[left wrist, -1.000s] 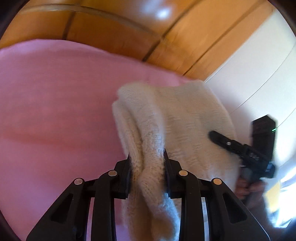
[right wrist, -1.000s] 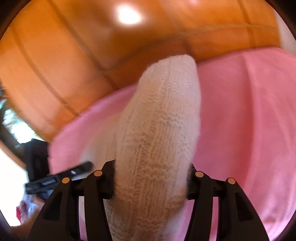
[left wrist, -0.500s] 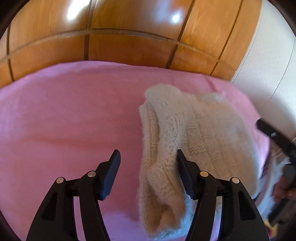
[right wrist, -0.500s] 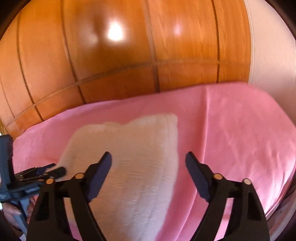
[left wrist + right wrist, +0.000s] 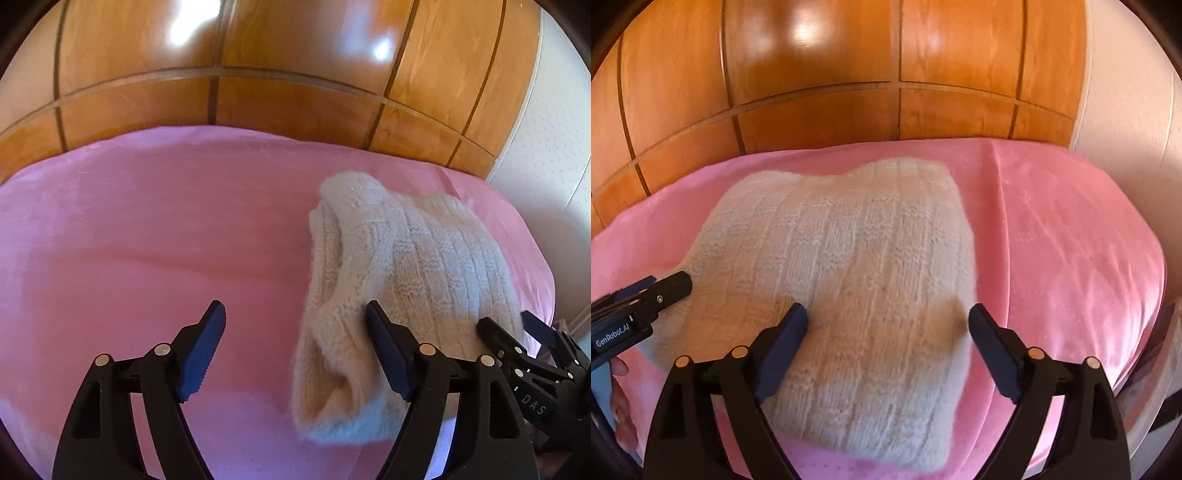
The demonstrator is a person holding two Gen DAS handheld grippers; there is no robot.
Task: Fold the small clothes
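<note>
**Two grippers open, knit garment folded on the pink bed cover**

Both grippers hold nothing. The left gripper has its jaws spread wide, blue pads facing inward. Its right finger sits against the near left edge of the cream knit garment; I can't tell whether it touches or just overlaps in view. Its left finger is over bare pink bed cover.

The right gripper is also spread wide, hovering over the near half of the garment. Its fingers straddle the knit without pinching it; their shadow falls on the fabric between them.

Garment state: cream, chunky ribbed knit, lying in a folded bundle on the bed cover. In the left wrist view the left edge shows stacked layers with a rolled fold, and an open cuff-like end faces the camera. In the right wrist view the top layer reads as a fairly flat, roughly rectangular panel with a small hump on its far left.

Cross views: the right gripper shows at the garment's right near edge in the left wrist view; the left gripper shows with its tip at the garment's left edge in the right wrist view.

Backdrop: glossy wooden panelled wardrobe behind the bed, white wall to the right.
</note>
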